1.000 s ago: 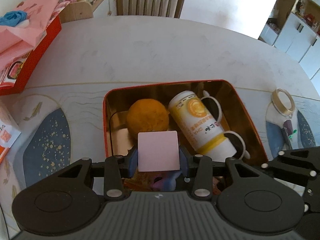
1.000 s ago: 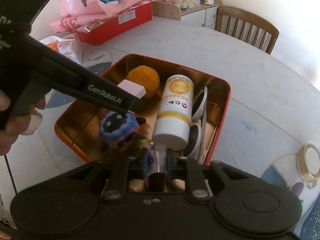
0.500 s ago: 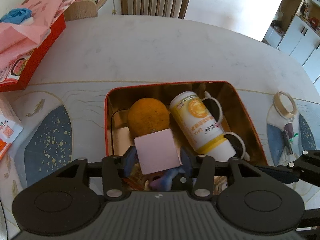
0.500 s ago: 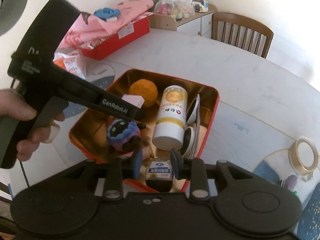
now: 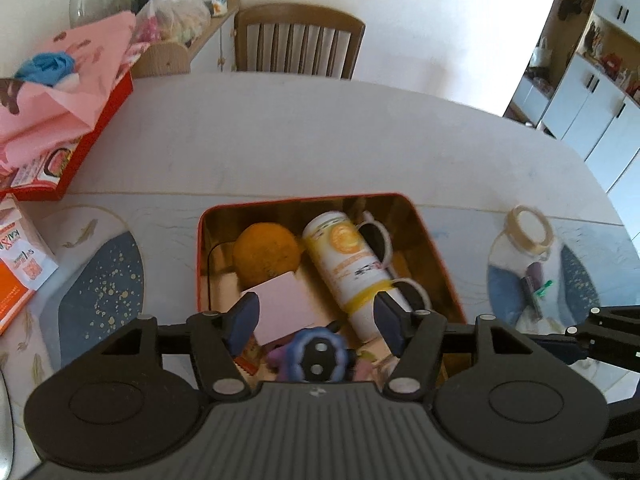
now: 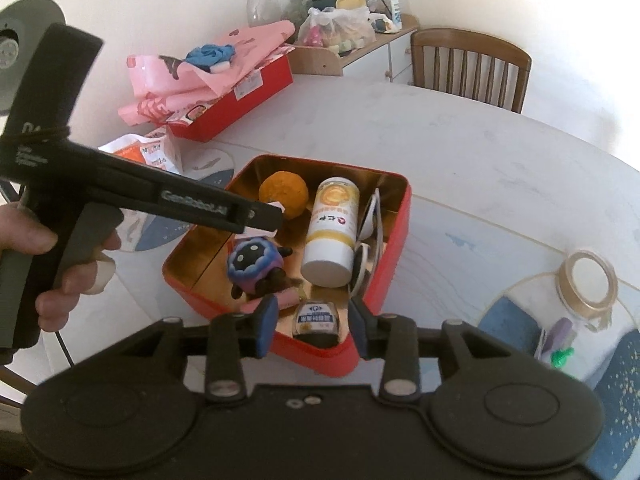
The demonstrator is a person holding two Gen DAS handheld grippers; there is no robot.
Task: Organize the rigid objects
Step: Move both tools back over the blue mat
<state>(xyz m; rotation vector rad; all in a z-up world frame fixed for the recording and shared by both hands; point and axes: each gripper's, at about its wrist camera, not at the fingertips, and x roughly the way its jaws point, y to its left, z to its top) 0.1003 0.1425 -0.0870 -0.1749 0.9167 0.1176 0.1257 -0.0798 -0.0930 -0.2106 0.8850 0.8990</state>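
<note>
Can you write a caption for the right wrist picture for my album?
Open right claw above a red tin holding an orange, bottle and blue toy.

the left gripper (image 5: 316, 320) points steeply downward with its 2 blue-padded fingers (image 5: 243, 318) spread apart; its jaws have just been opening and the pads press on nothing. in the right wrist view a person's hand (image 6: 52, 268) wraps the left gripper's black handle, fingers curled round the grip. the right gripper (image 6: 312, 322) also tilts downward, its 2 fingers (image 6: 266, 320) parted; its jaws have just been opening too, and the pads touch nothing.
</note>
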